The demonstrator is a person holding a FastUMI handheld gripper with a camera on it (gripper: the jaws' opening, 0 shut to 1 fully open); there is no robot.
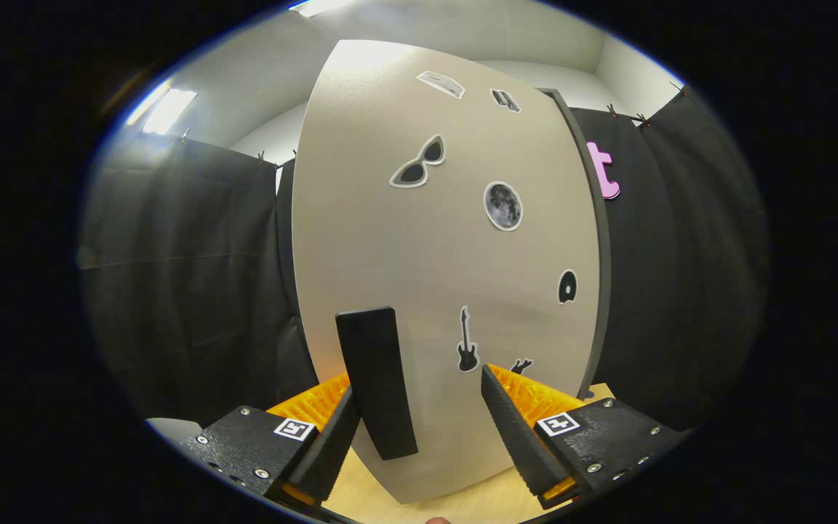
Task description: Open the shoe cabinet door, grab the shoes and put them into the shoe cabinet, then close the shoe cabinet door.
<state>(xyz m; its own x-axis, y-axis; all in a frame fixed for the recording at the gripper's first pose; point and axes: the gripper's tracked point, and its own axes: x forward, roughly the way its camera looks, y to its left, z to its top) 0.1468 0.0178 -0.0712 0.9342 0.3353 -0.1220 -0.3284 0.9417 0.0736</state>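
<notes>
The shoe cabinet door (448, 255) stands close in front of me, a tall beige panel with several small stickers on it. Its black bar handle (375, 378) runs upright near the door's left edge. My gripper (417, 378) is open and straddles the handle. The handle lies between the fingers, right beside the left finger (332, 444) and well apart from the right finger (513, 429). Along the door's right edge runs a dark strip of the cabinet frame (601, 276). I cannot tell whether the door is fully closed or slightly ajar.
The cabinet stands on a light wooden surface (463, 498) that shows below the door and between my fingers. Black cloth walls (186, 276) hang to the left and right of the cabinet.
</notes>
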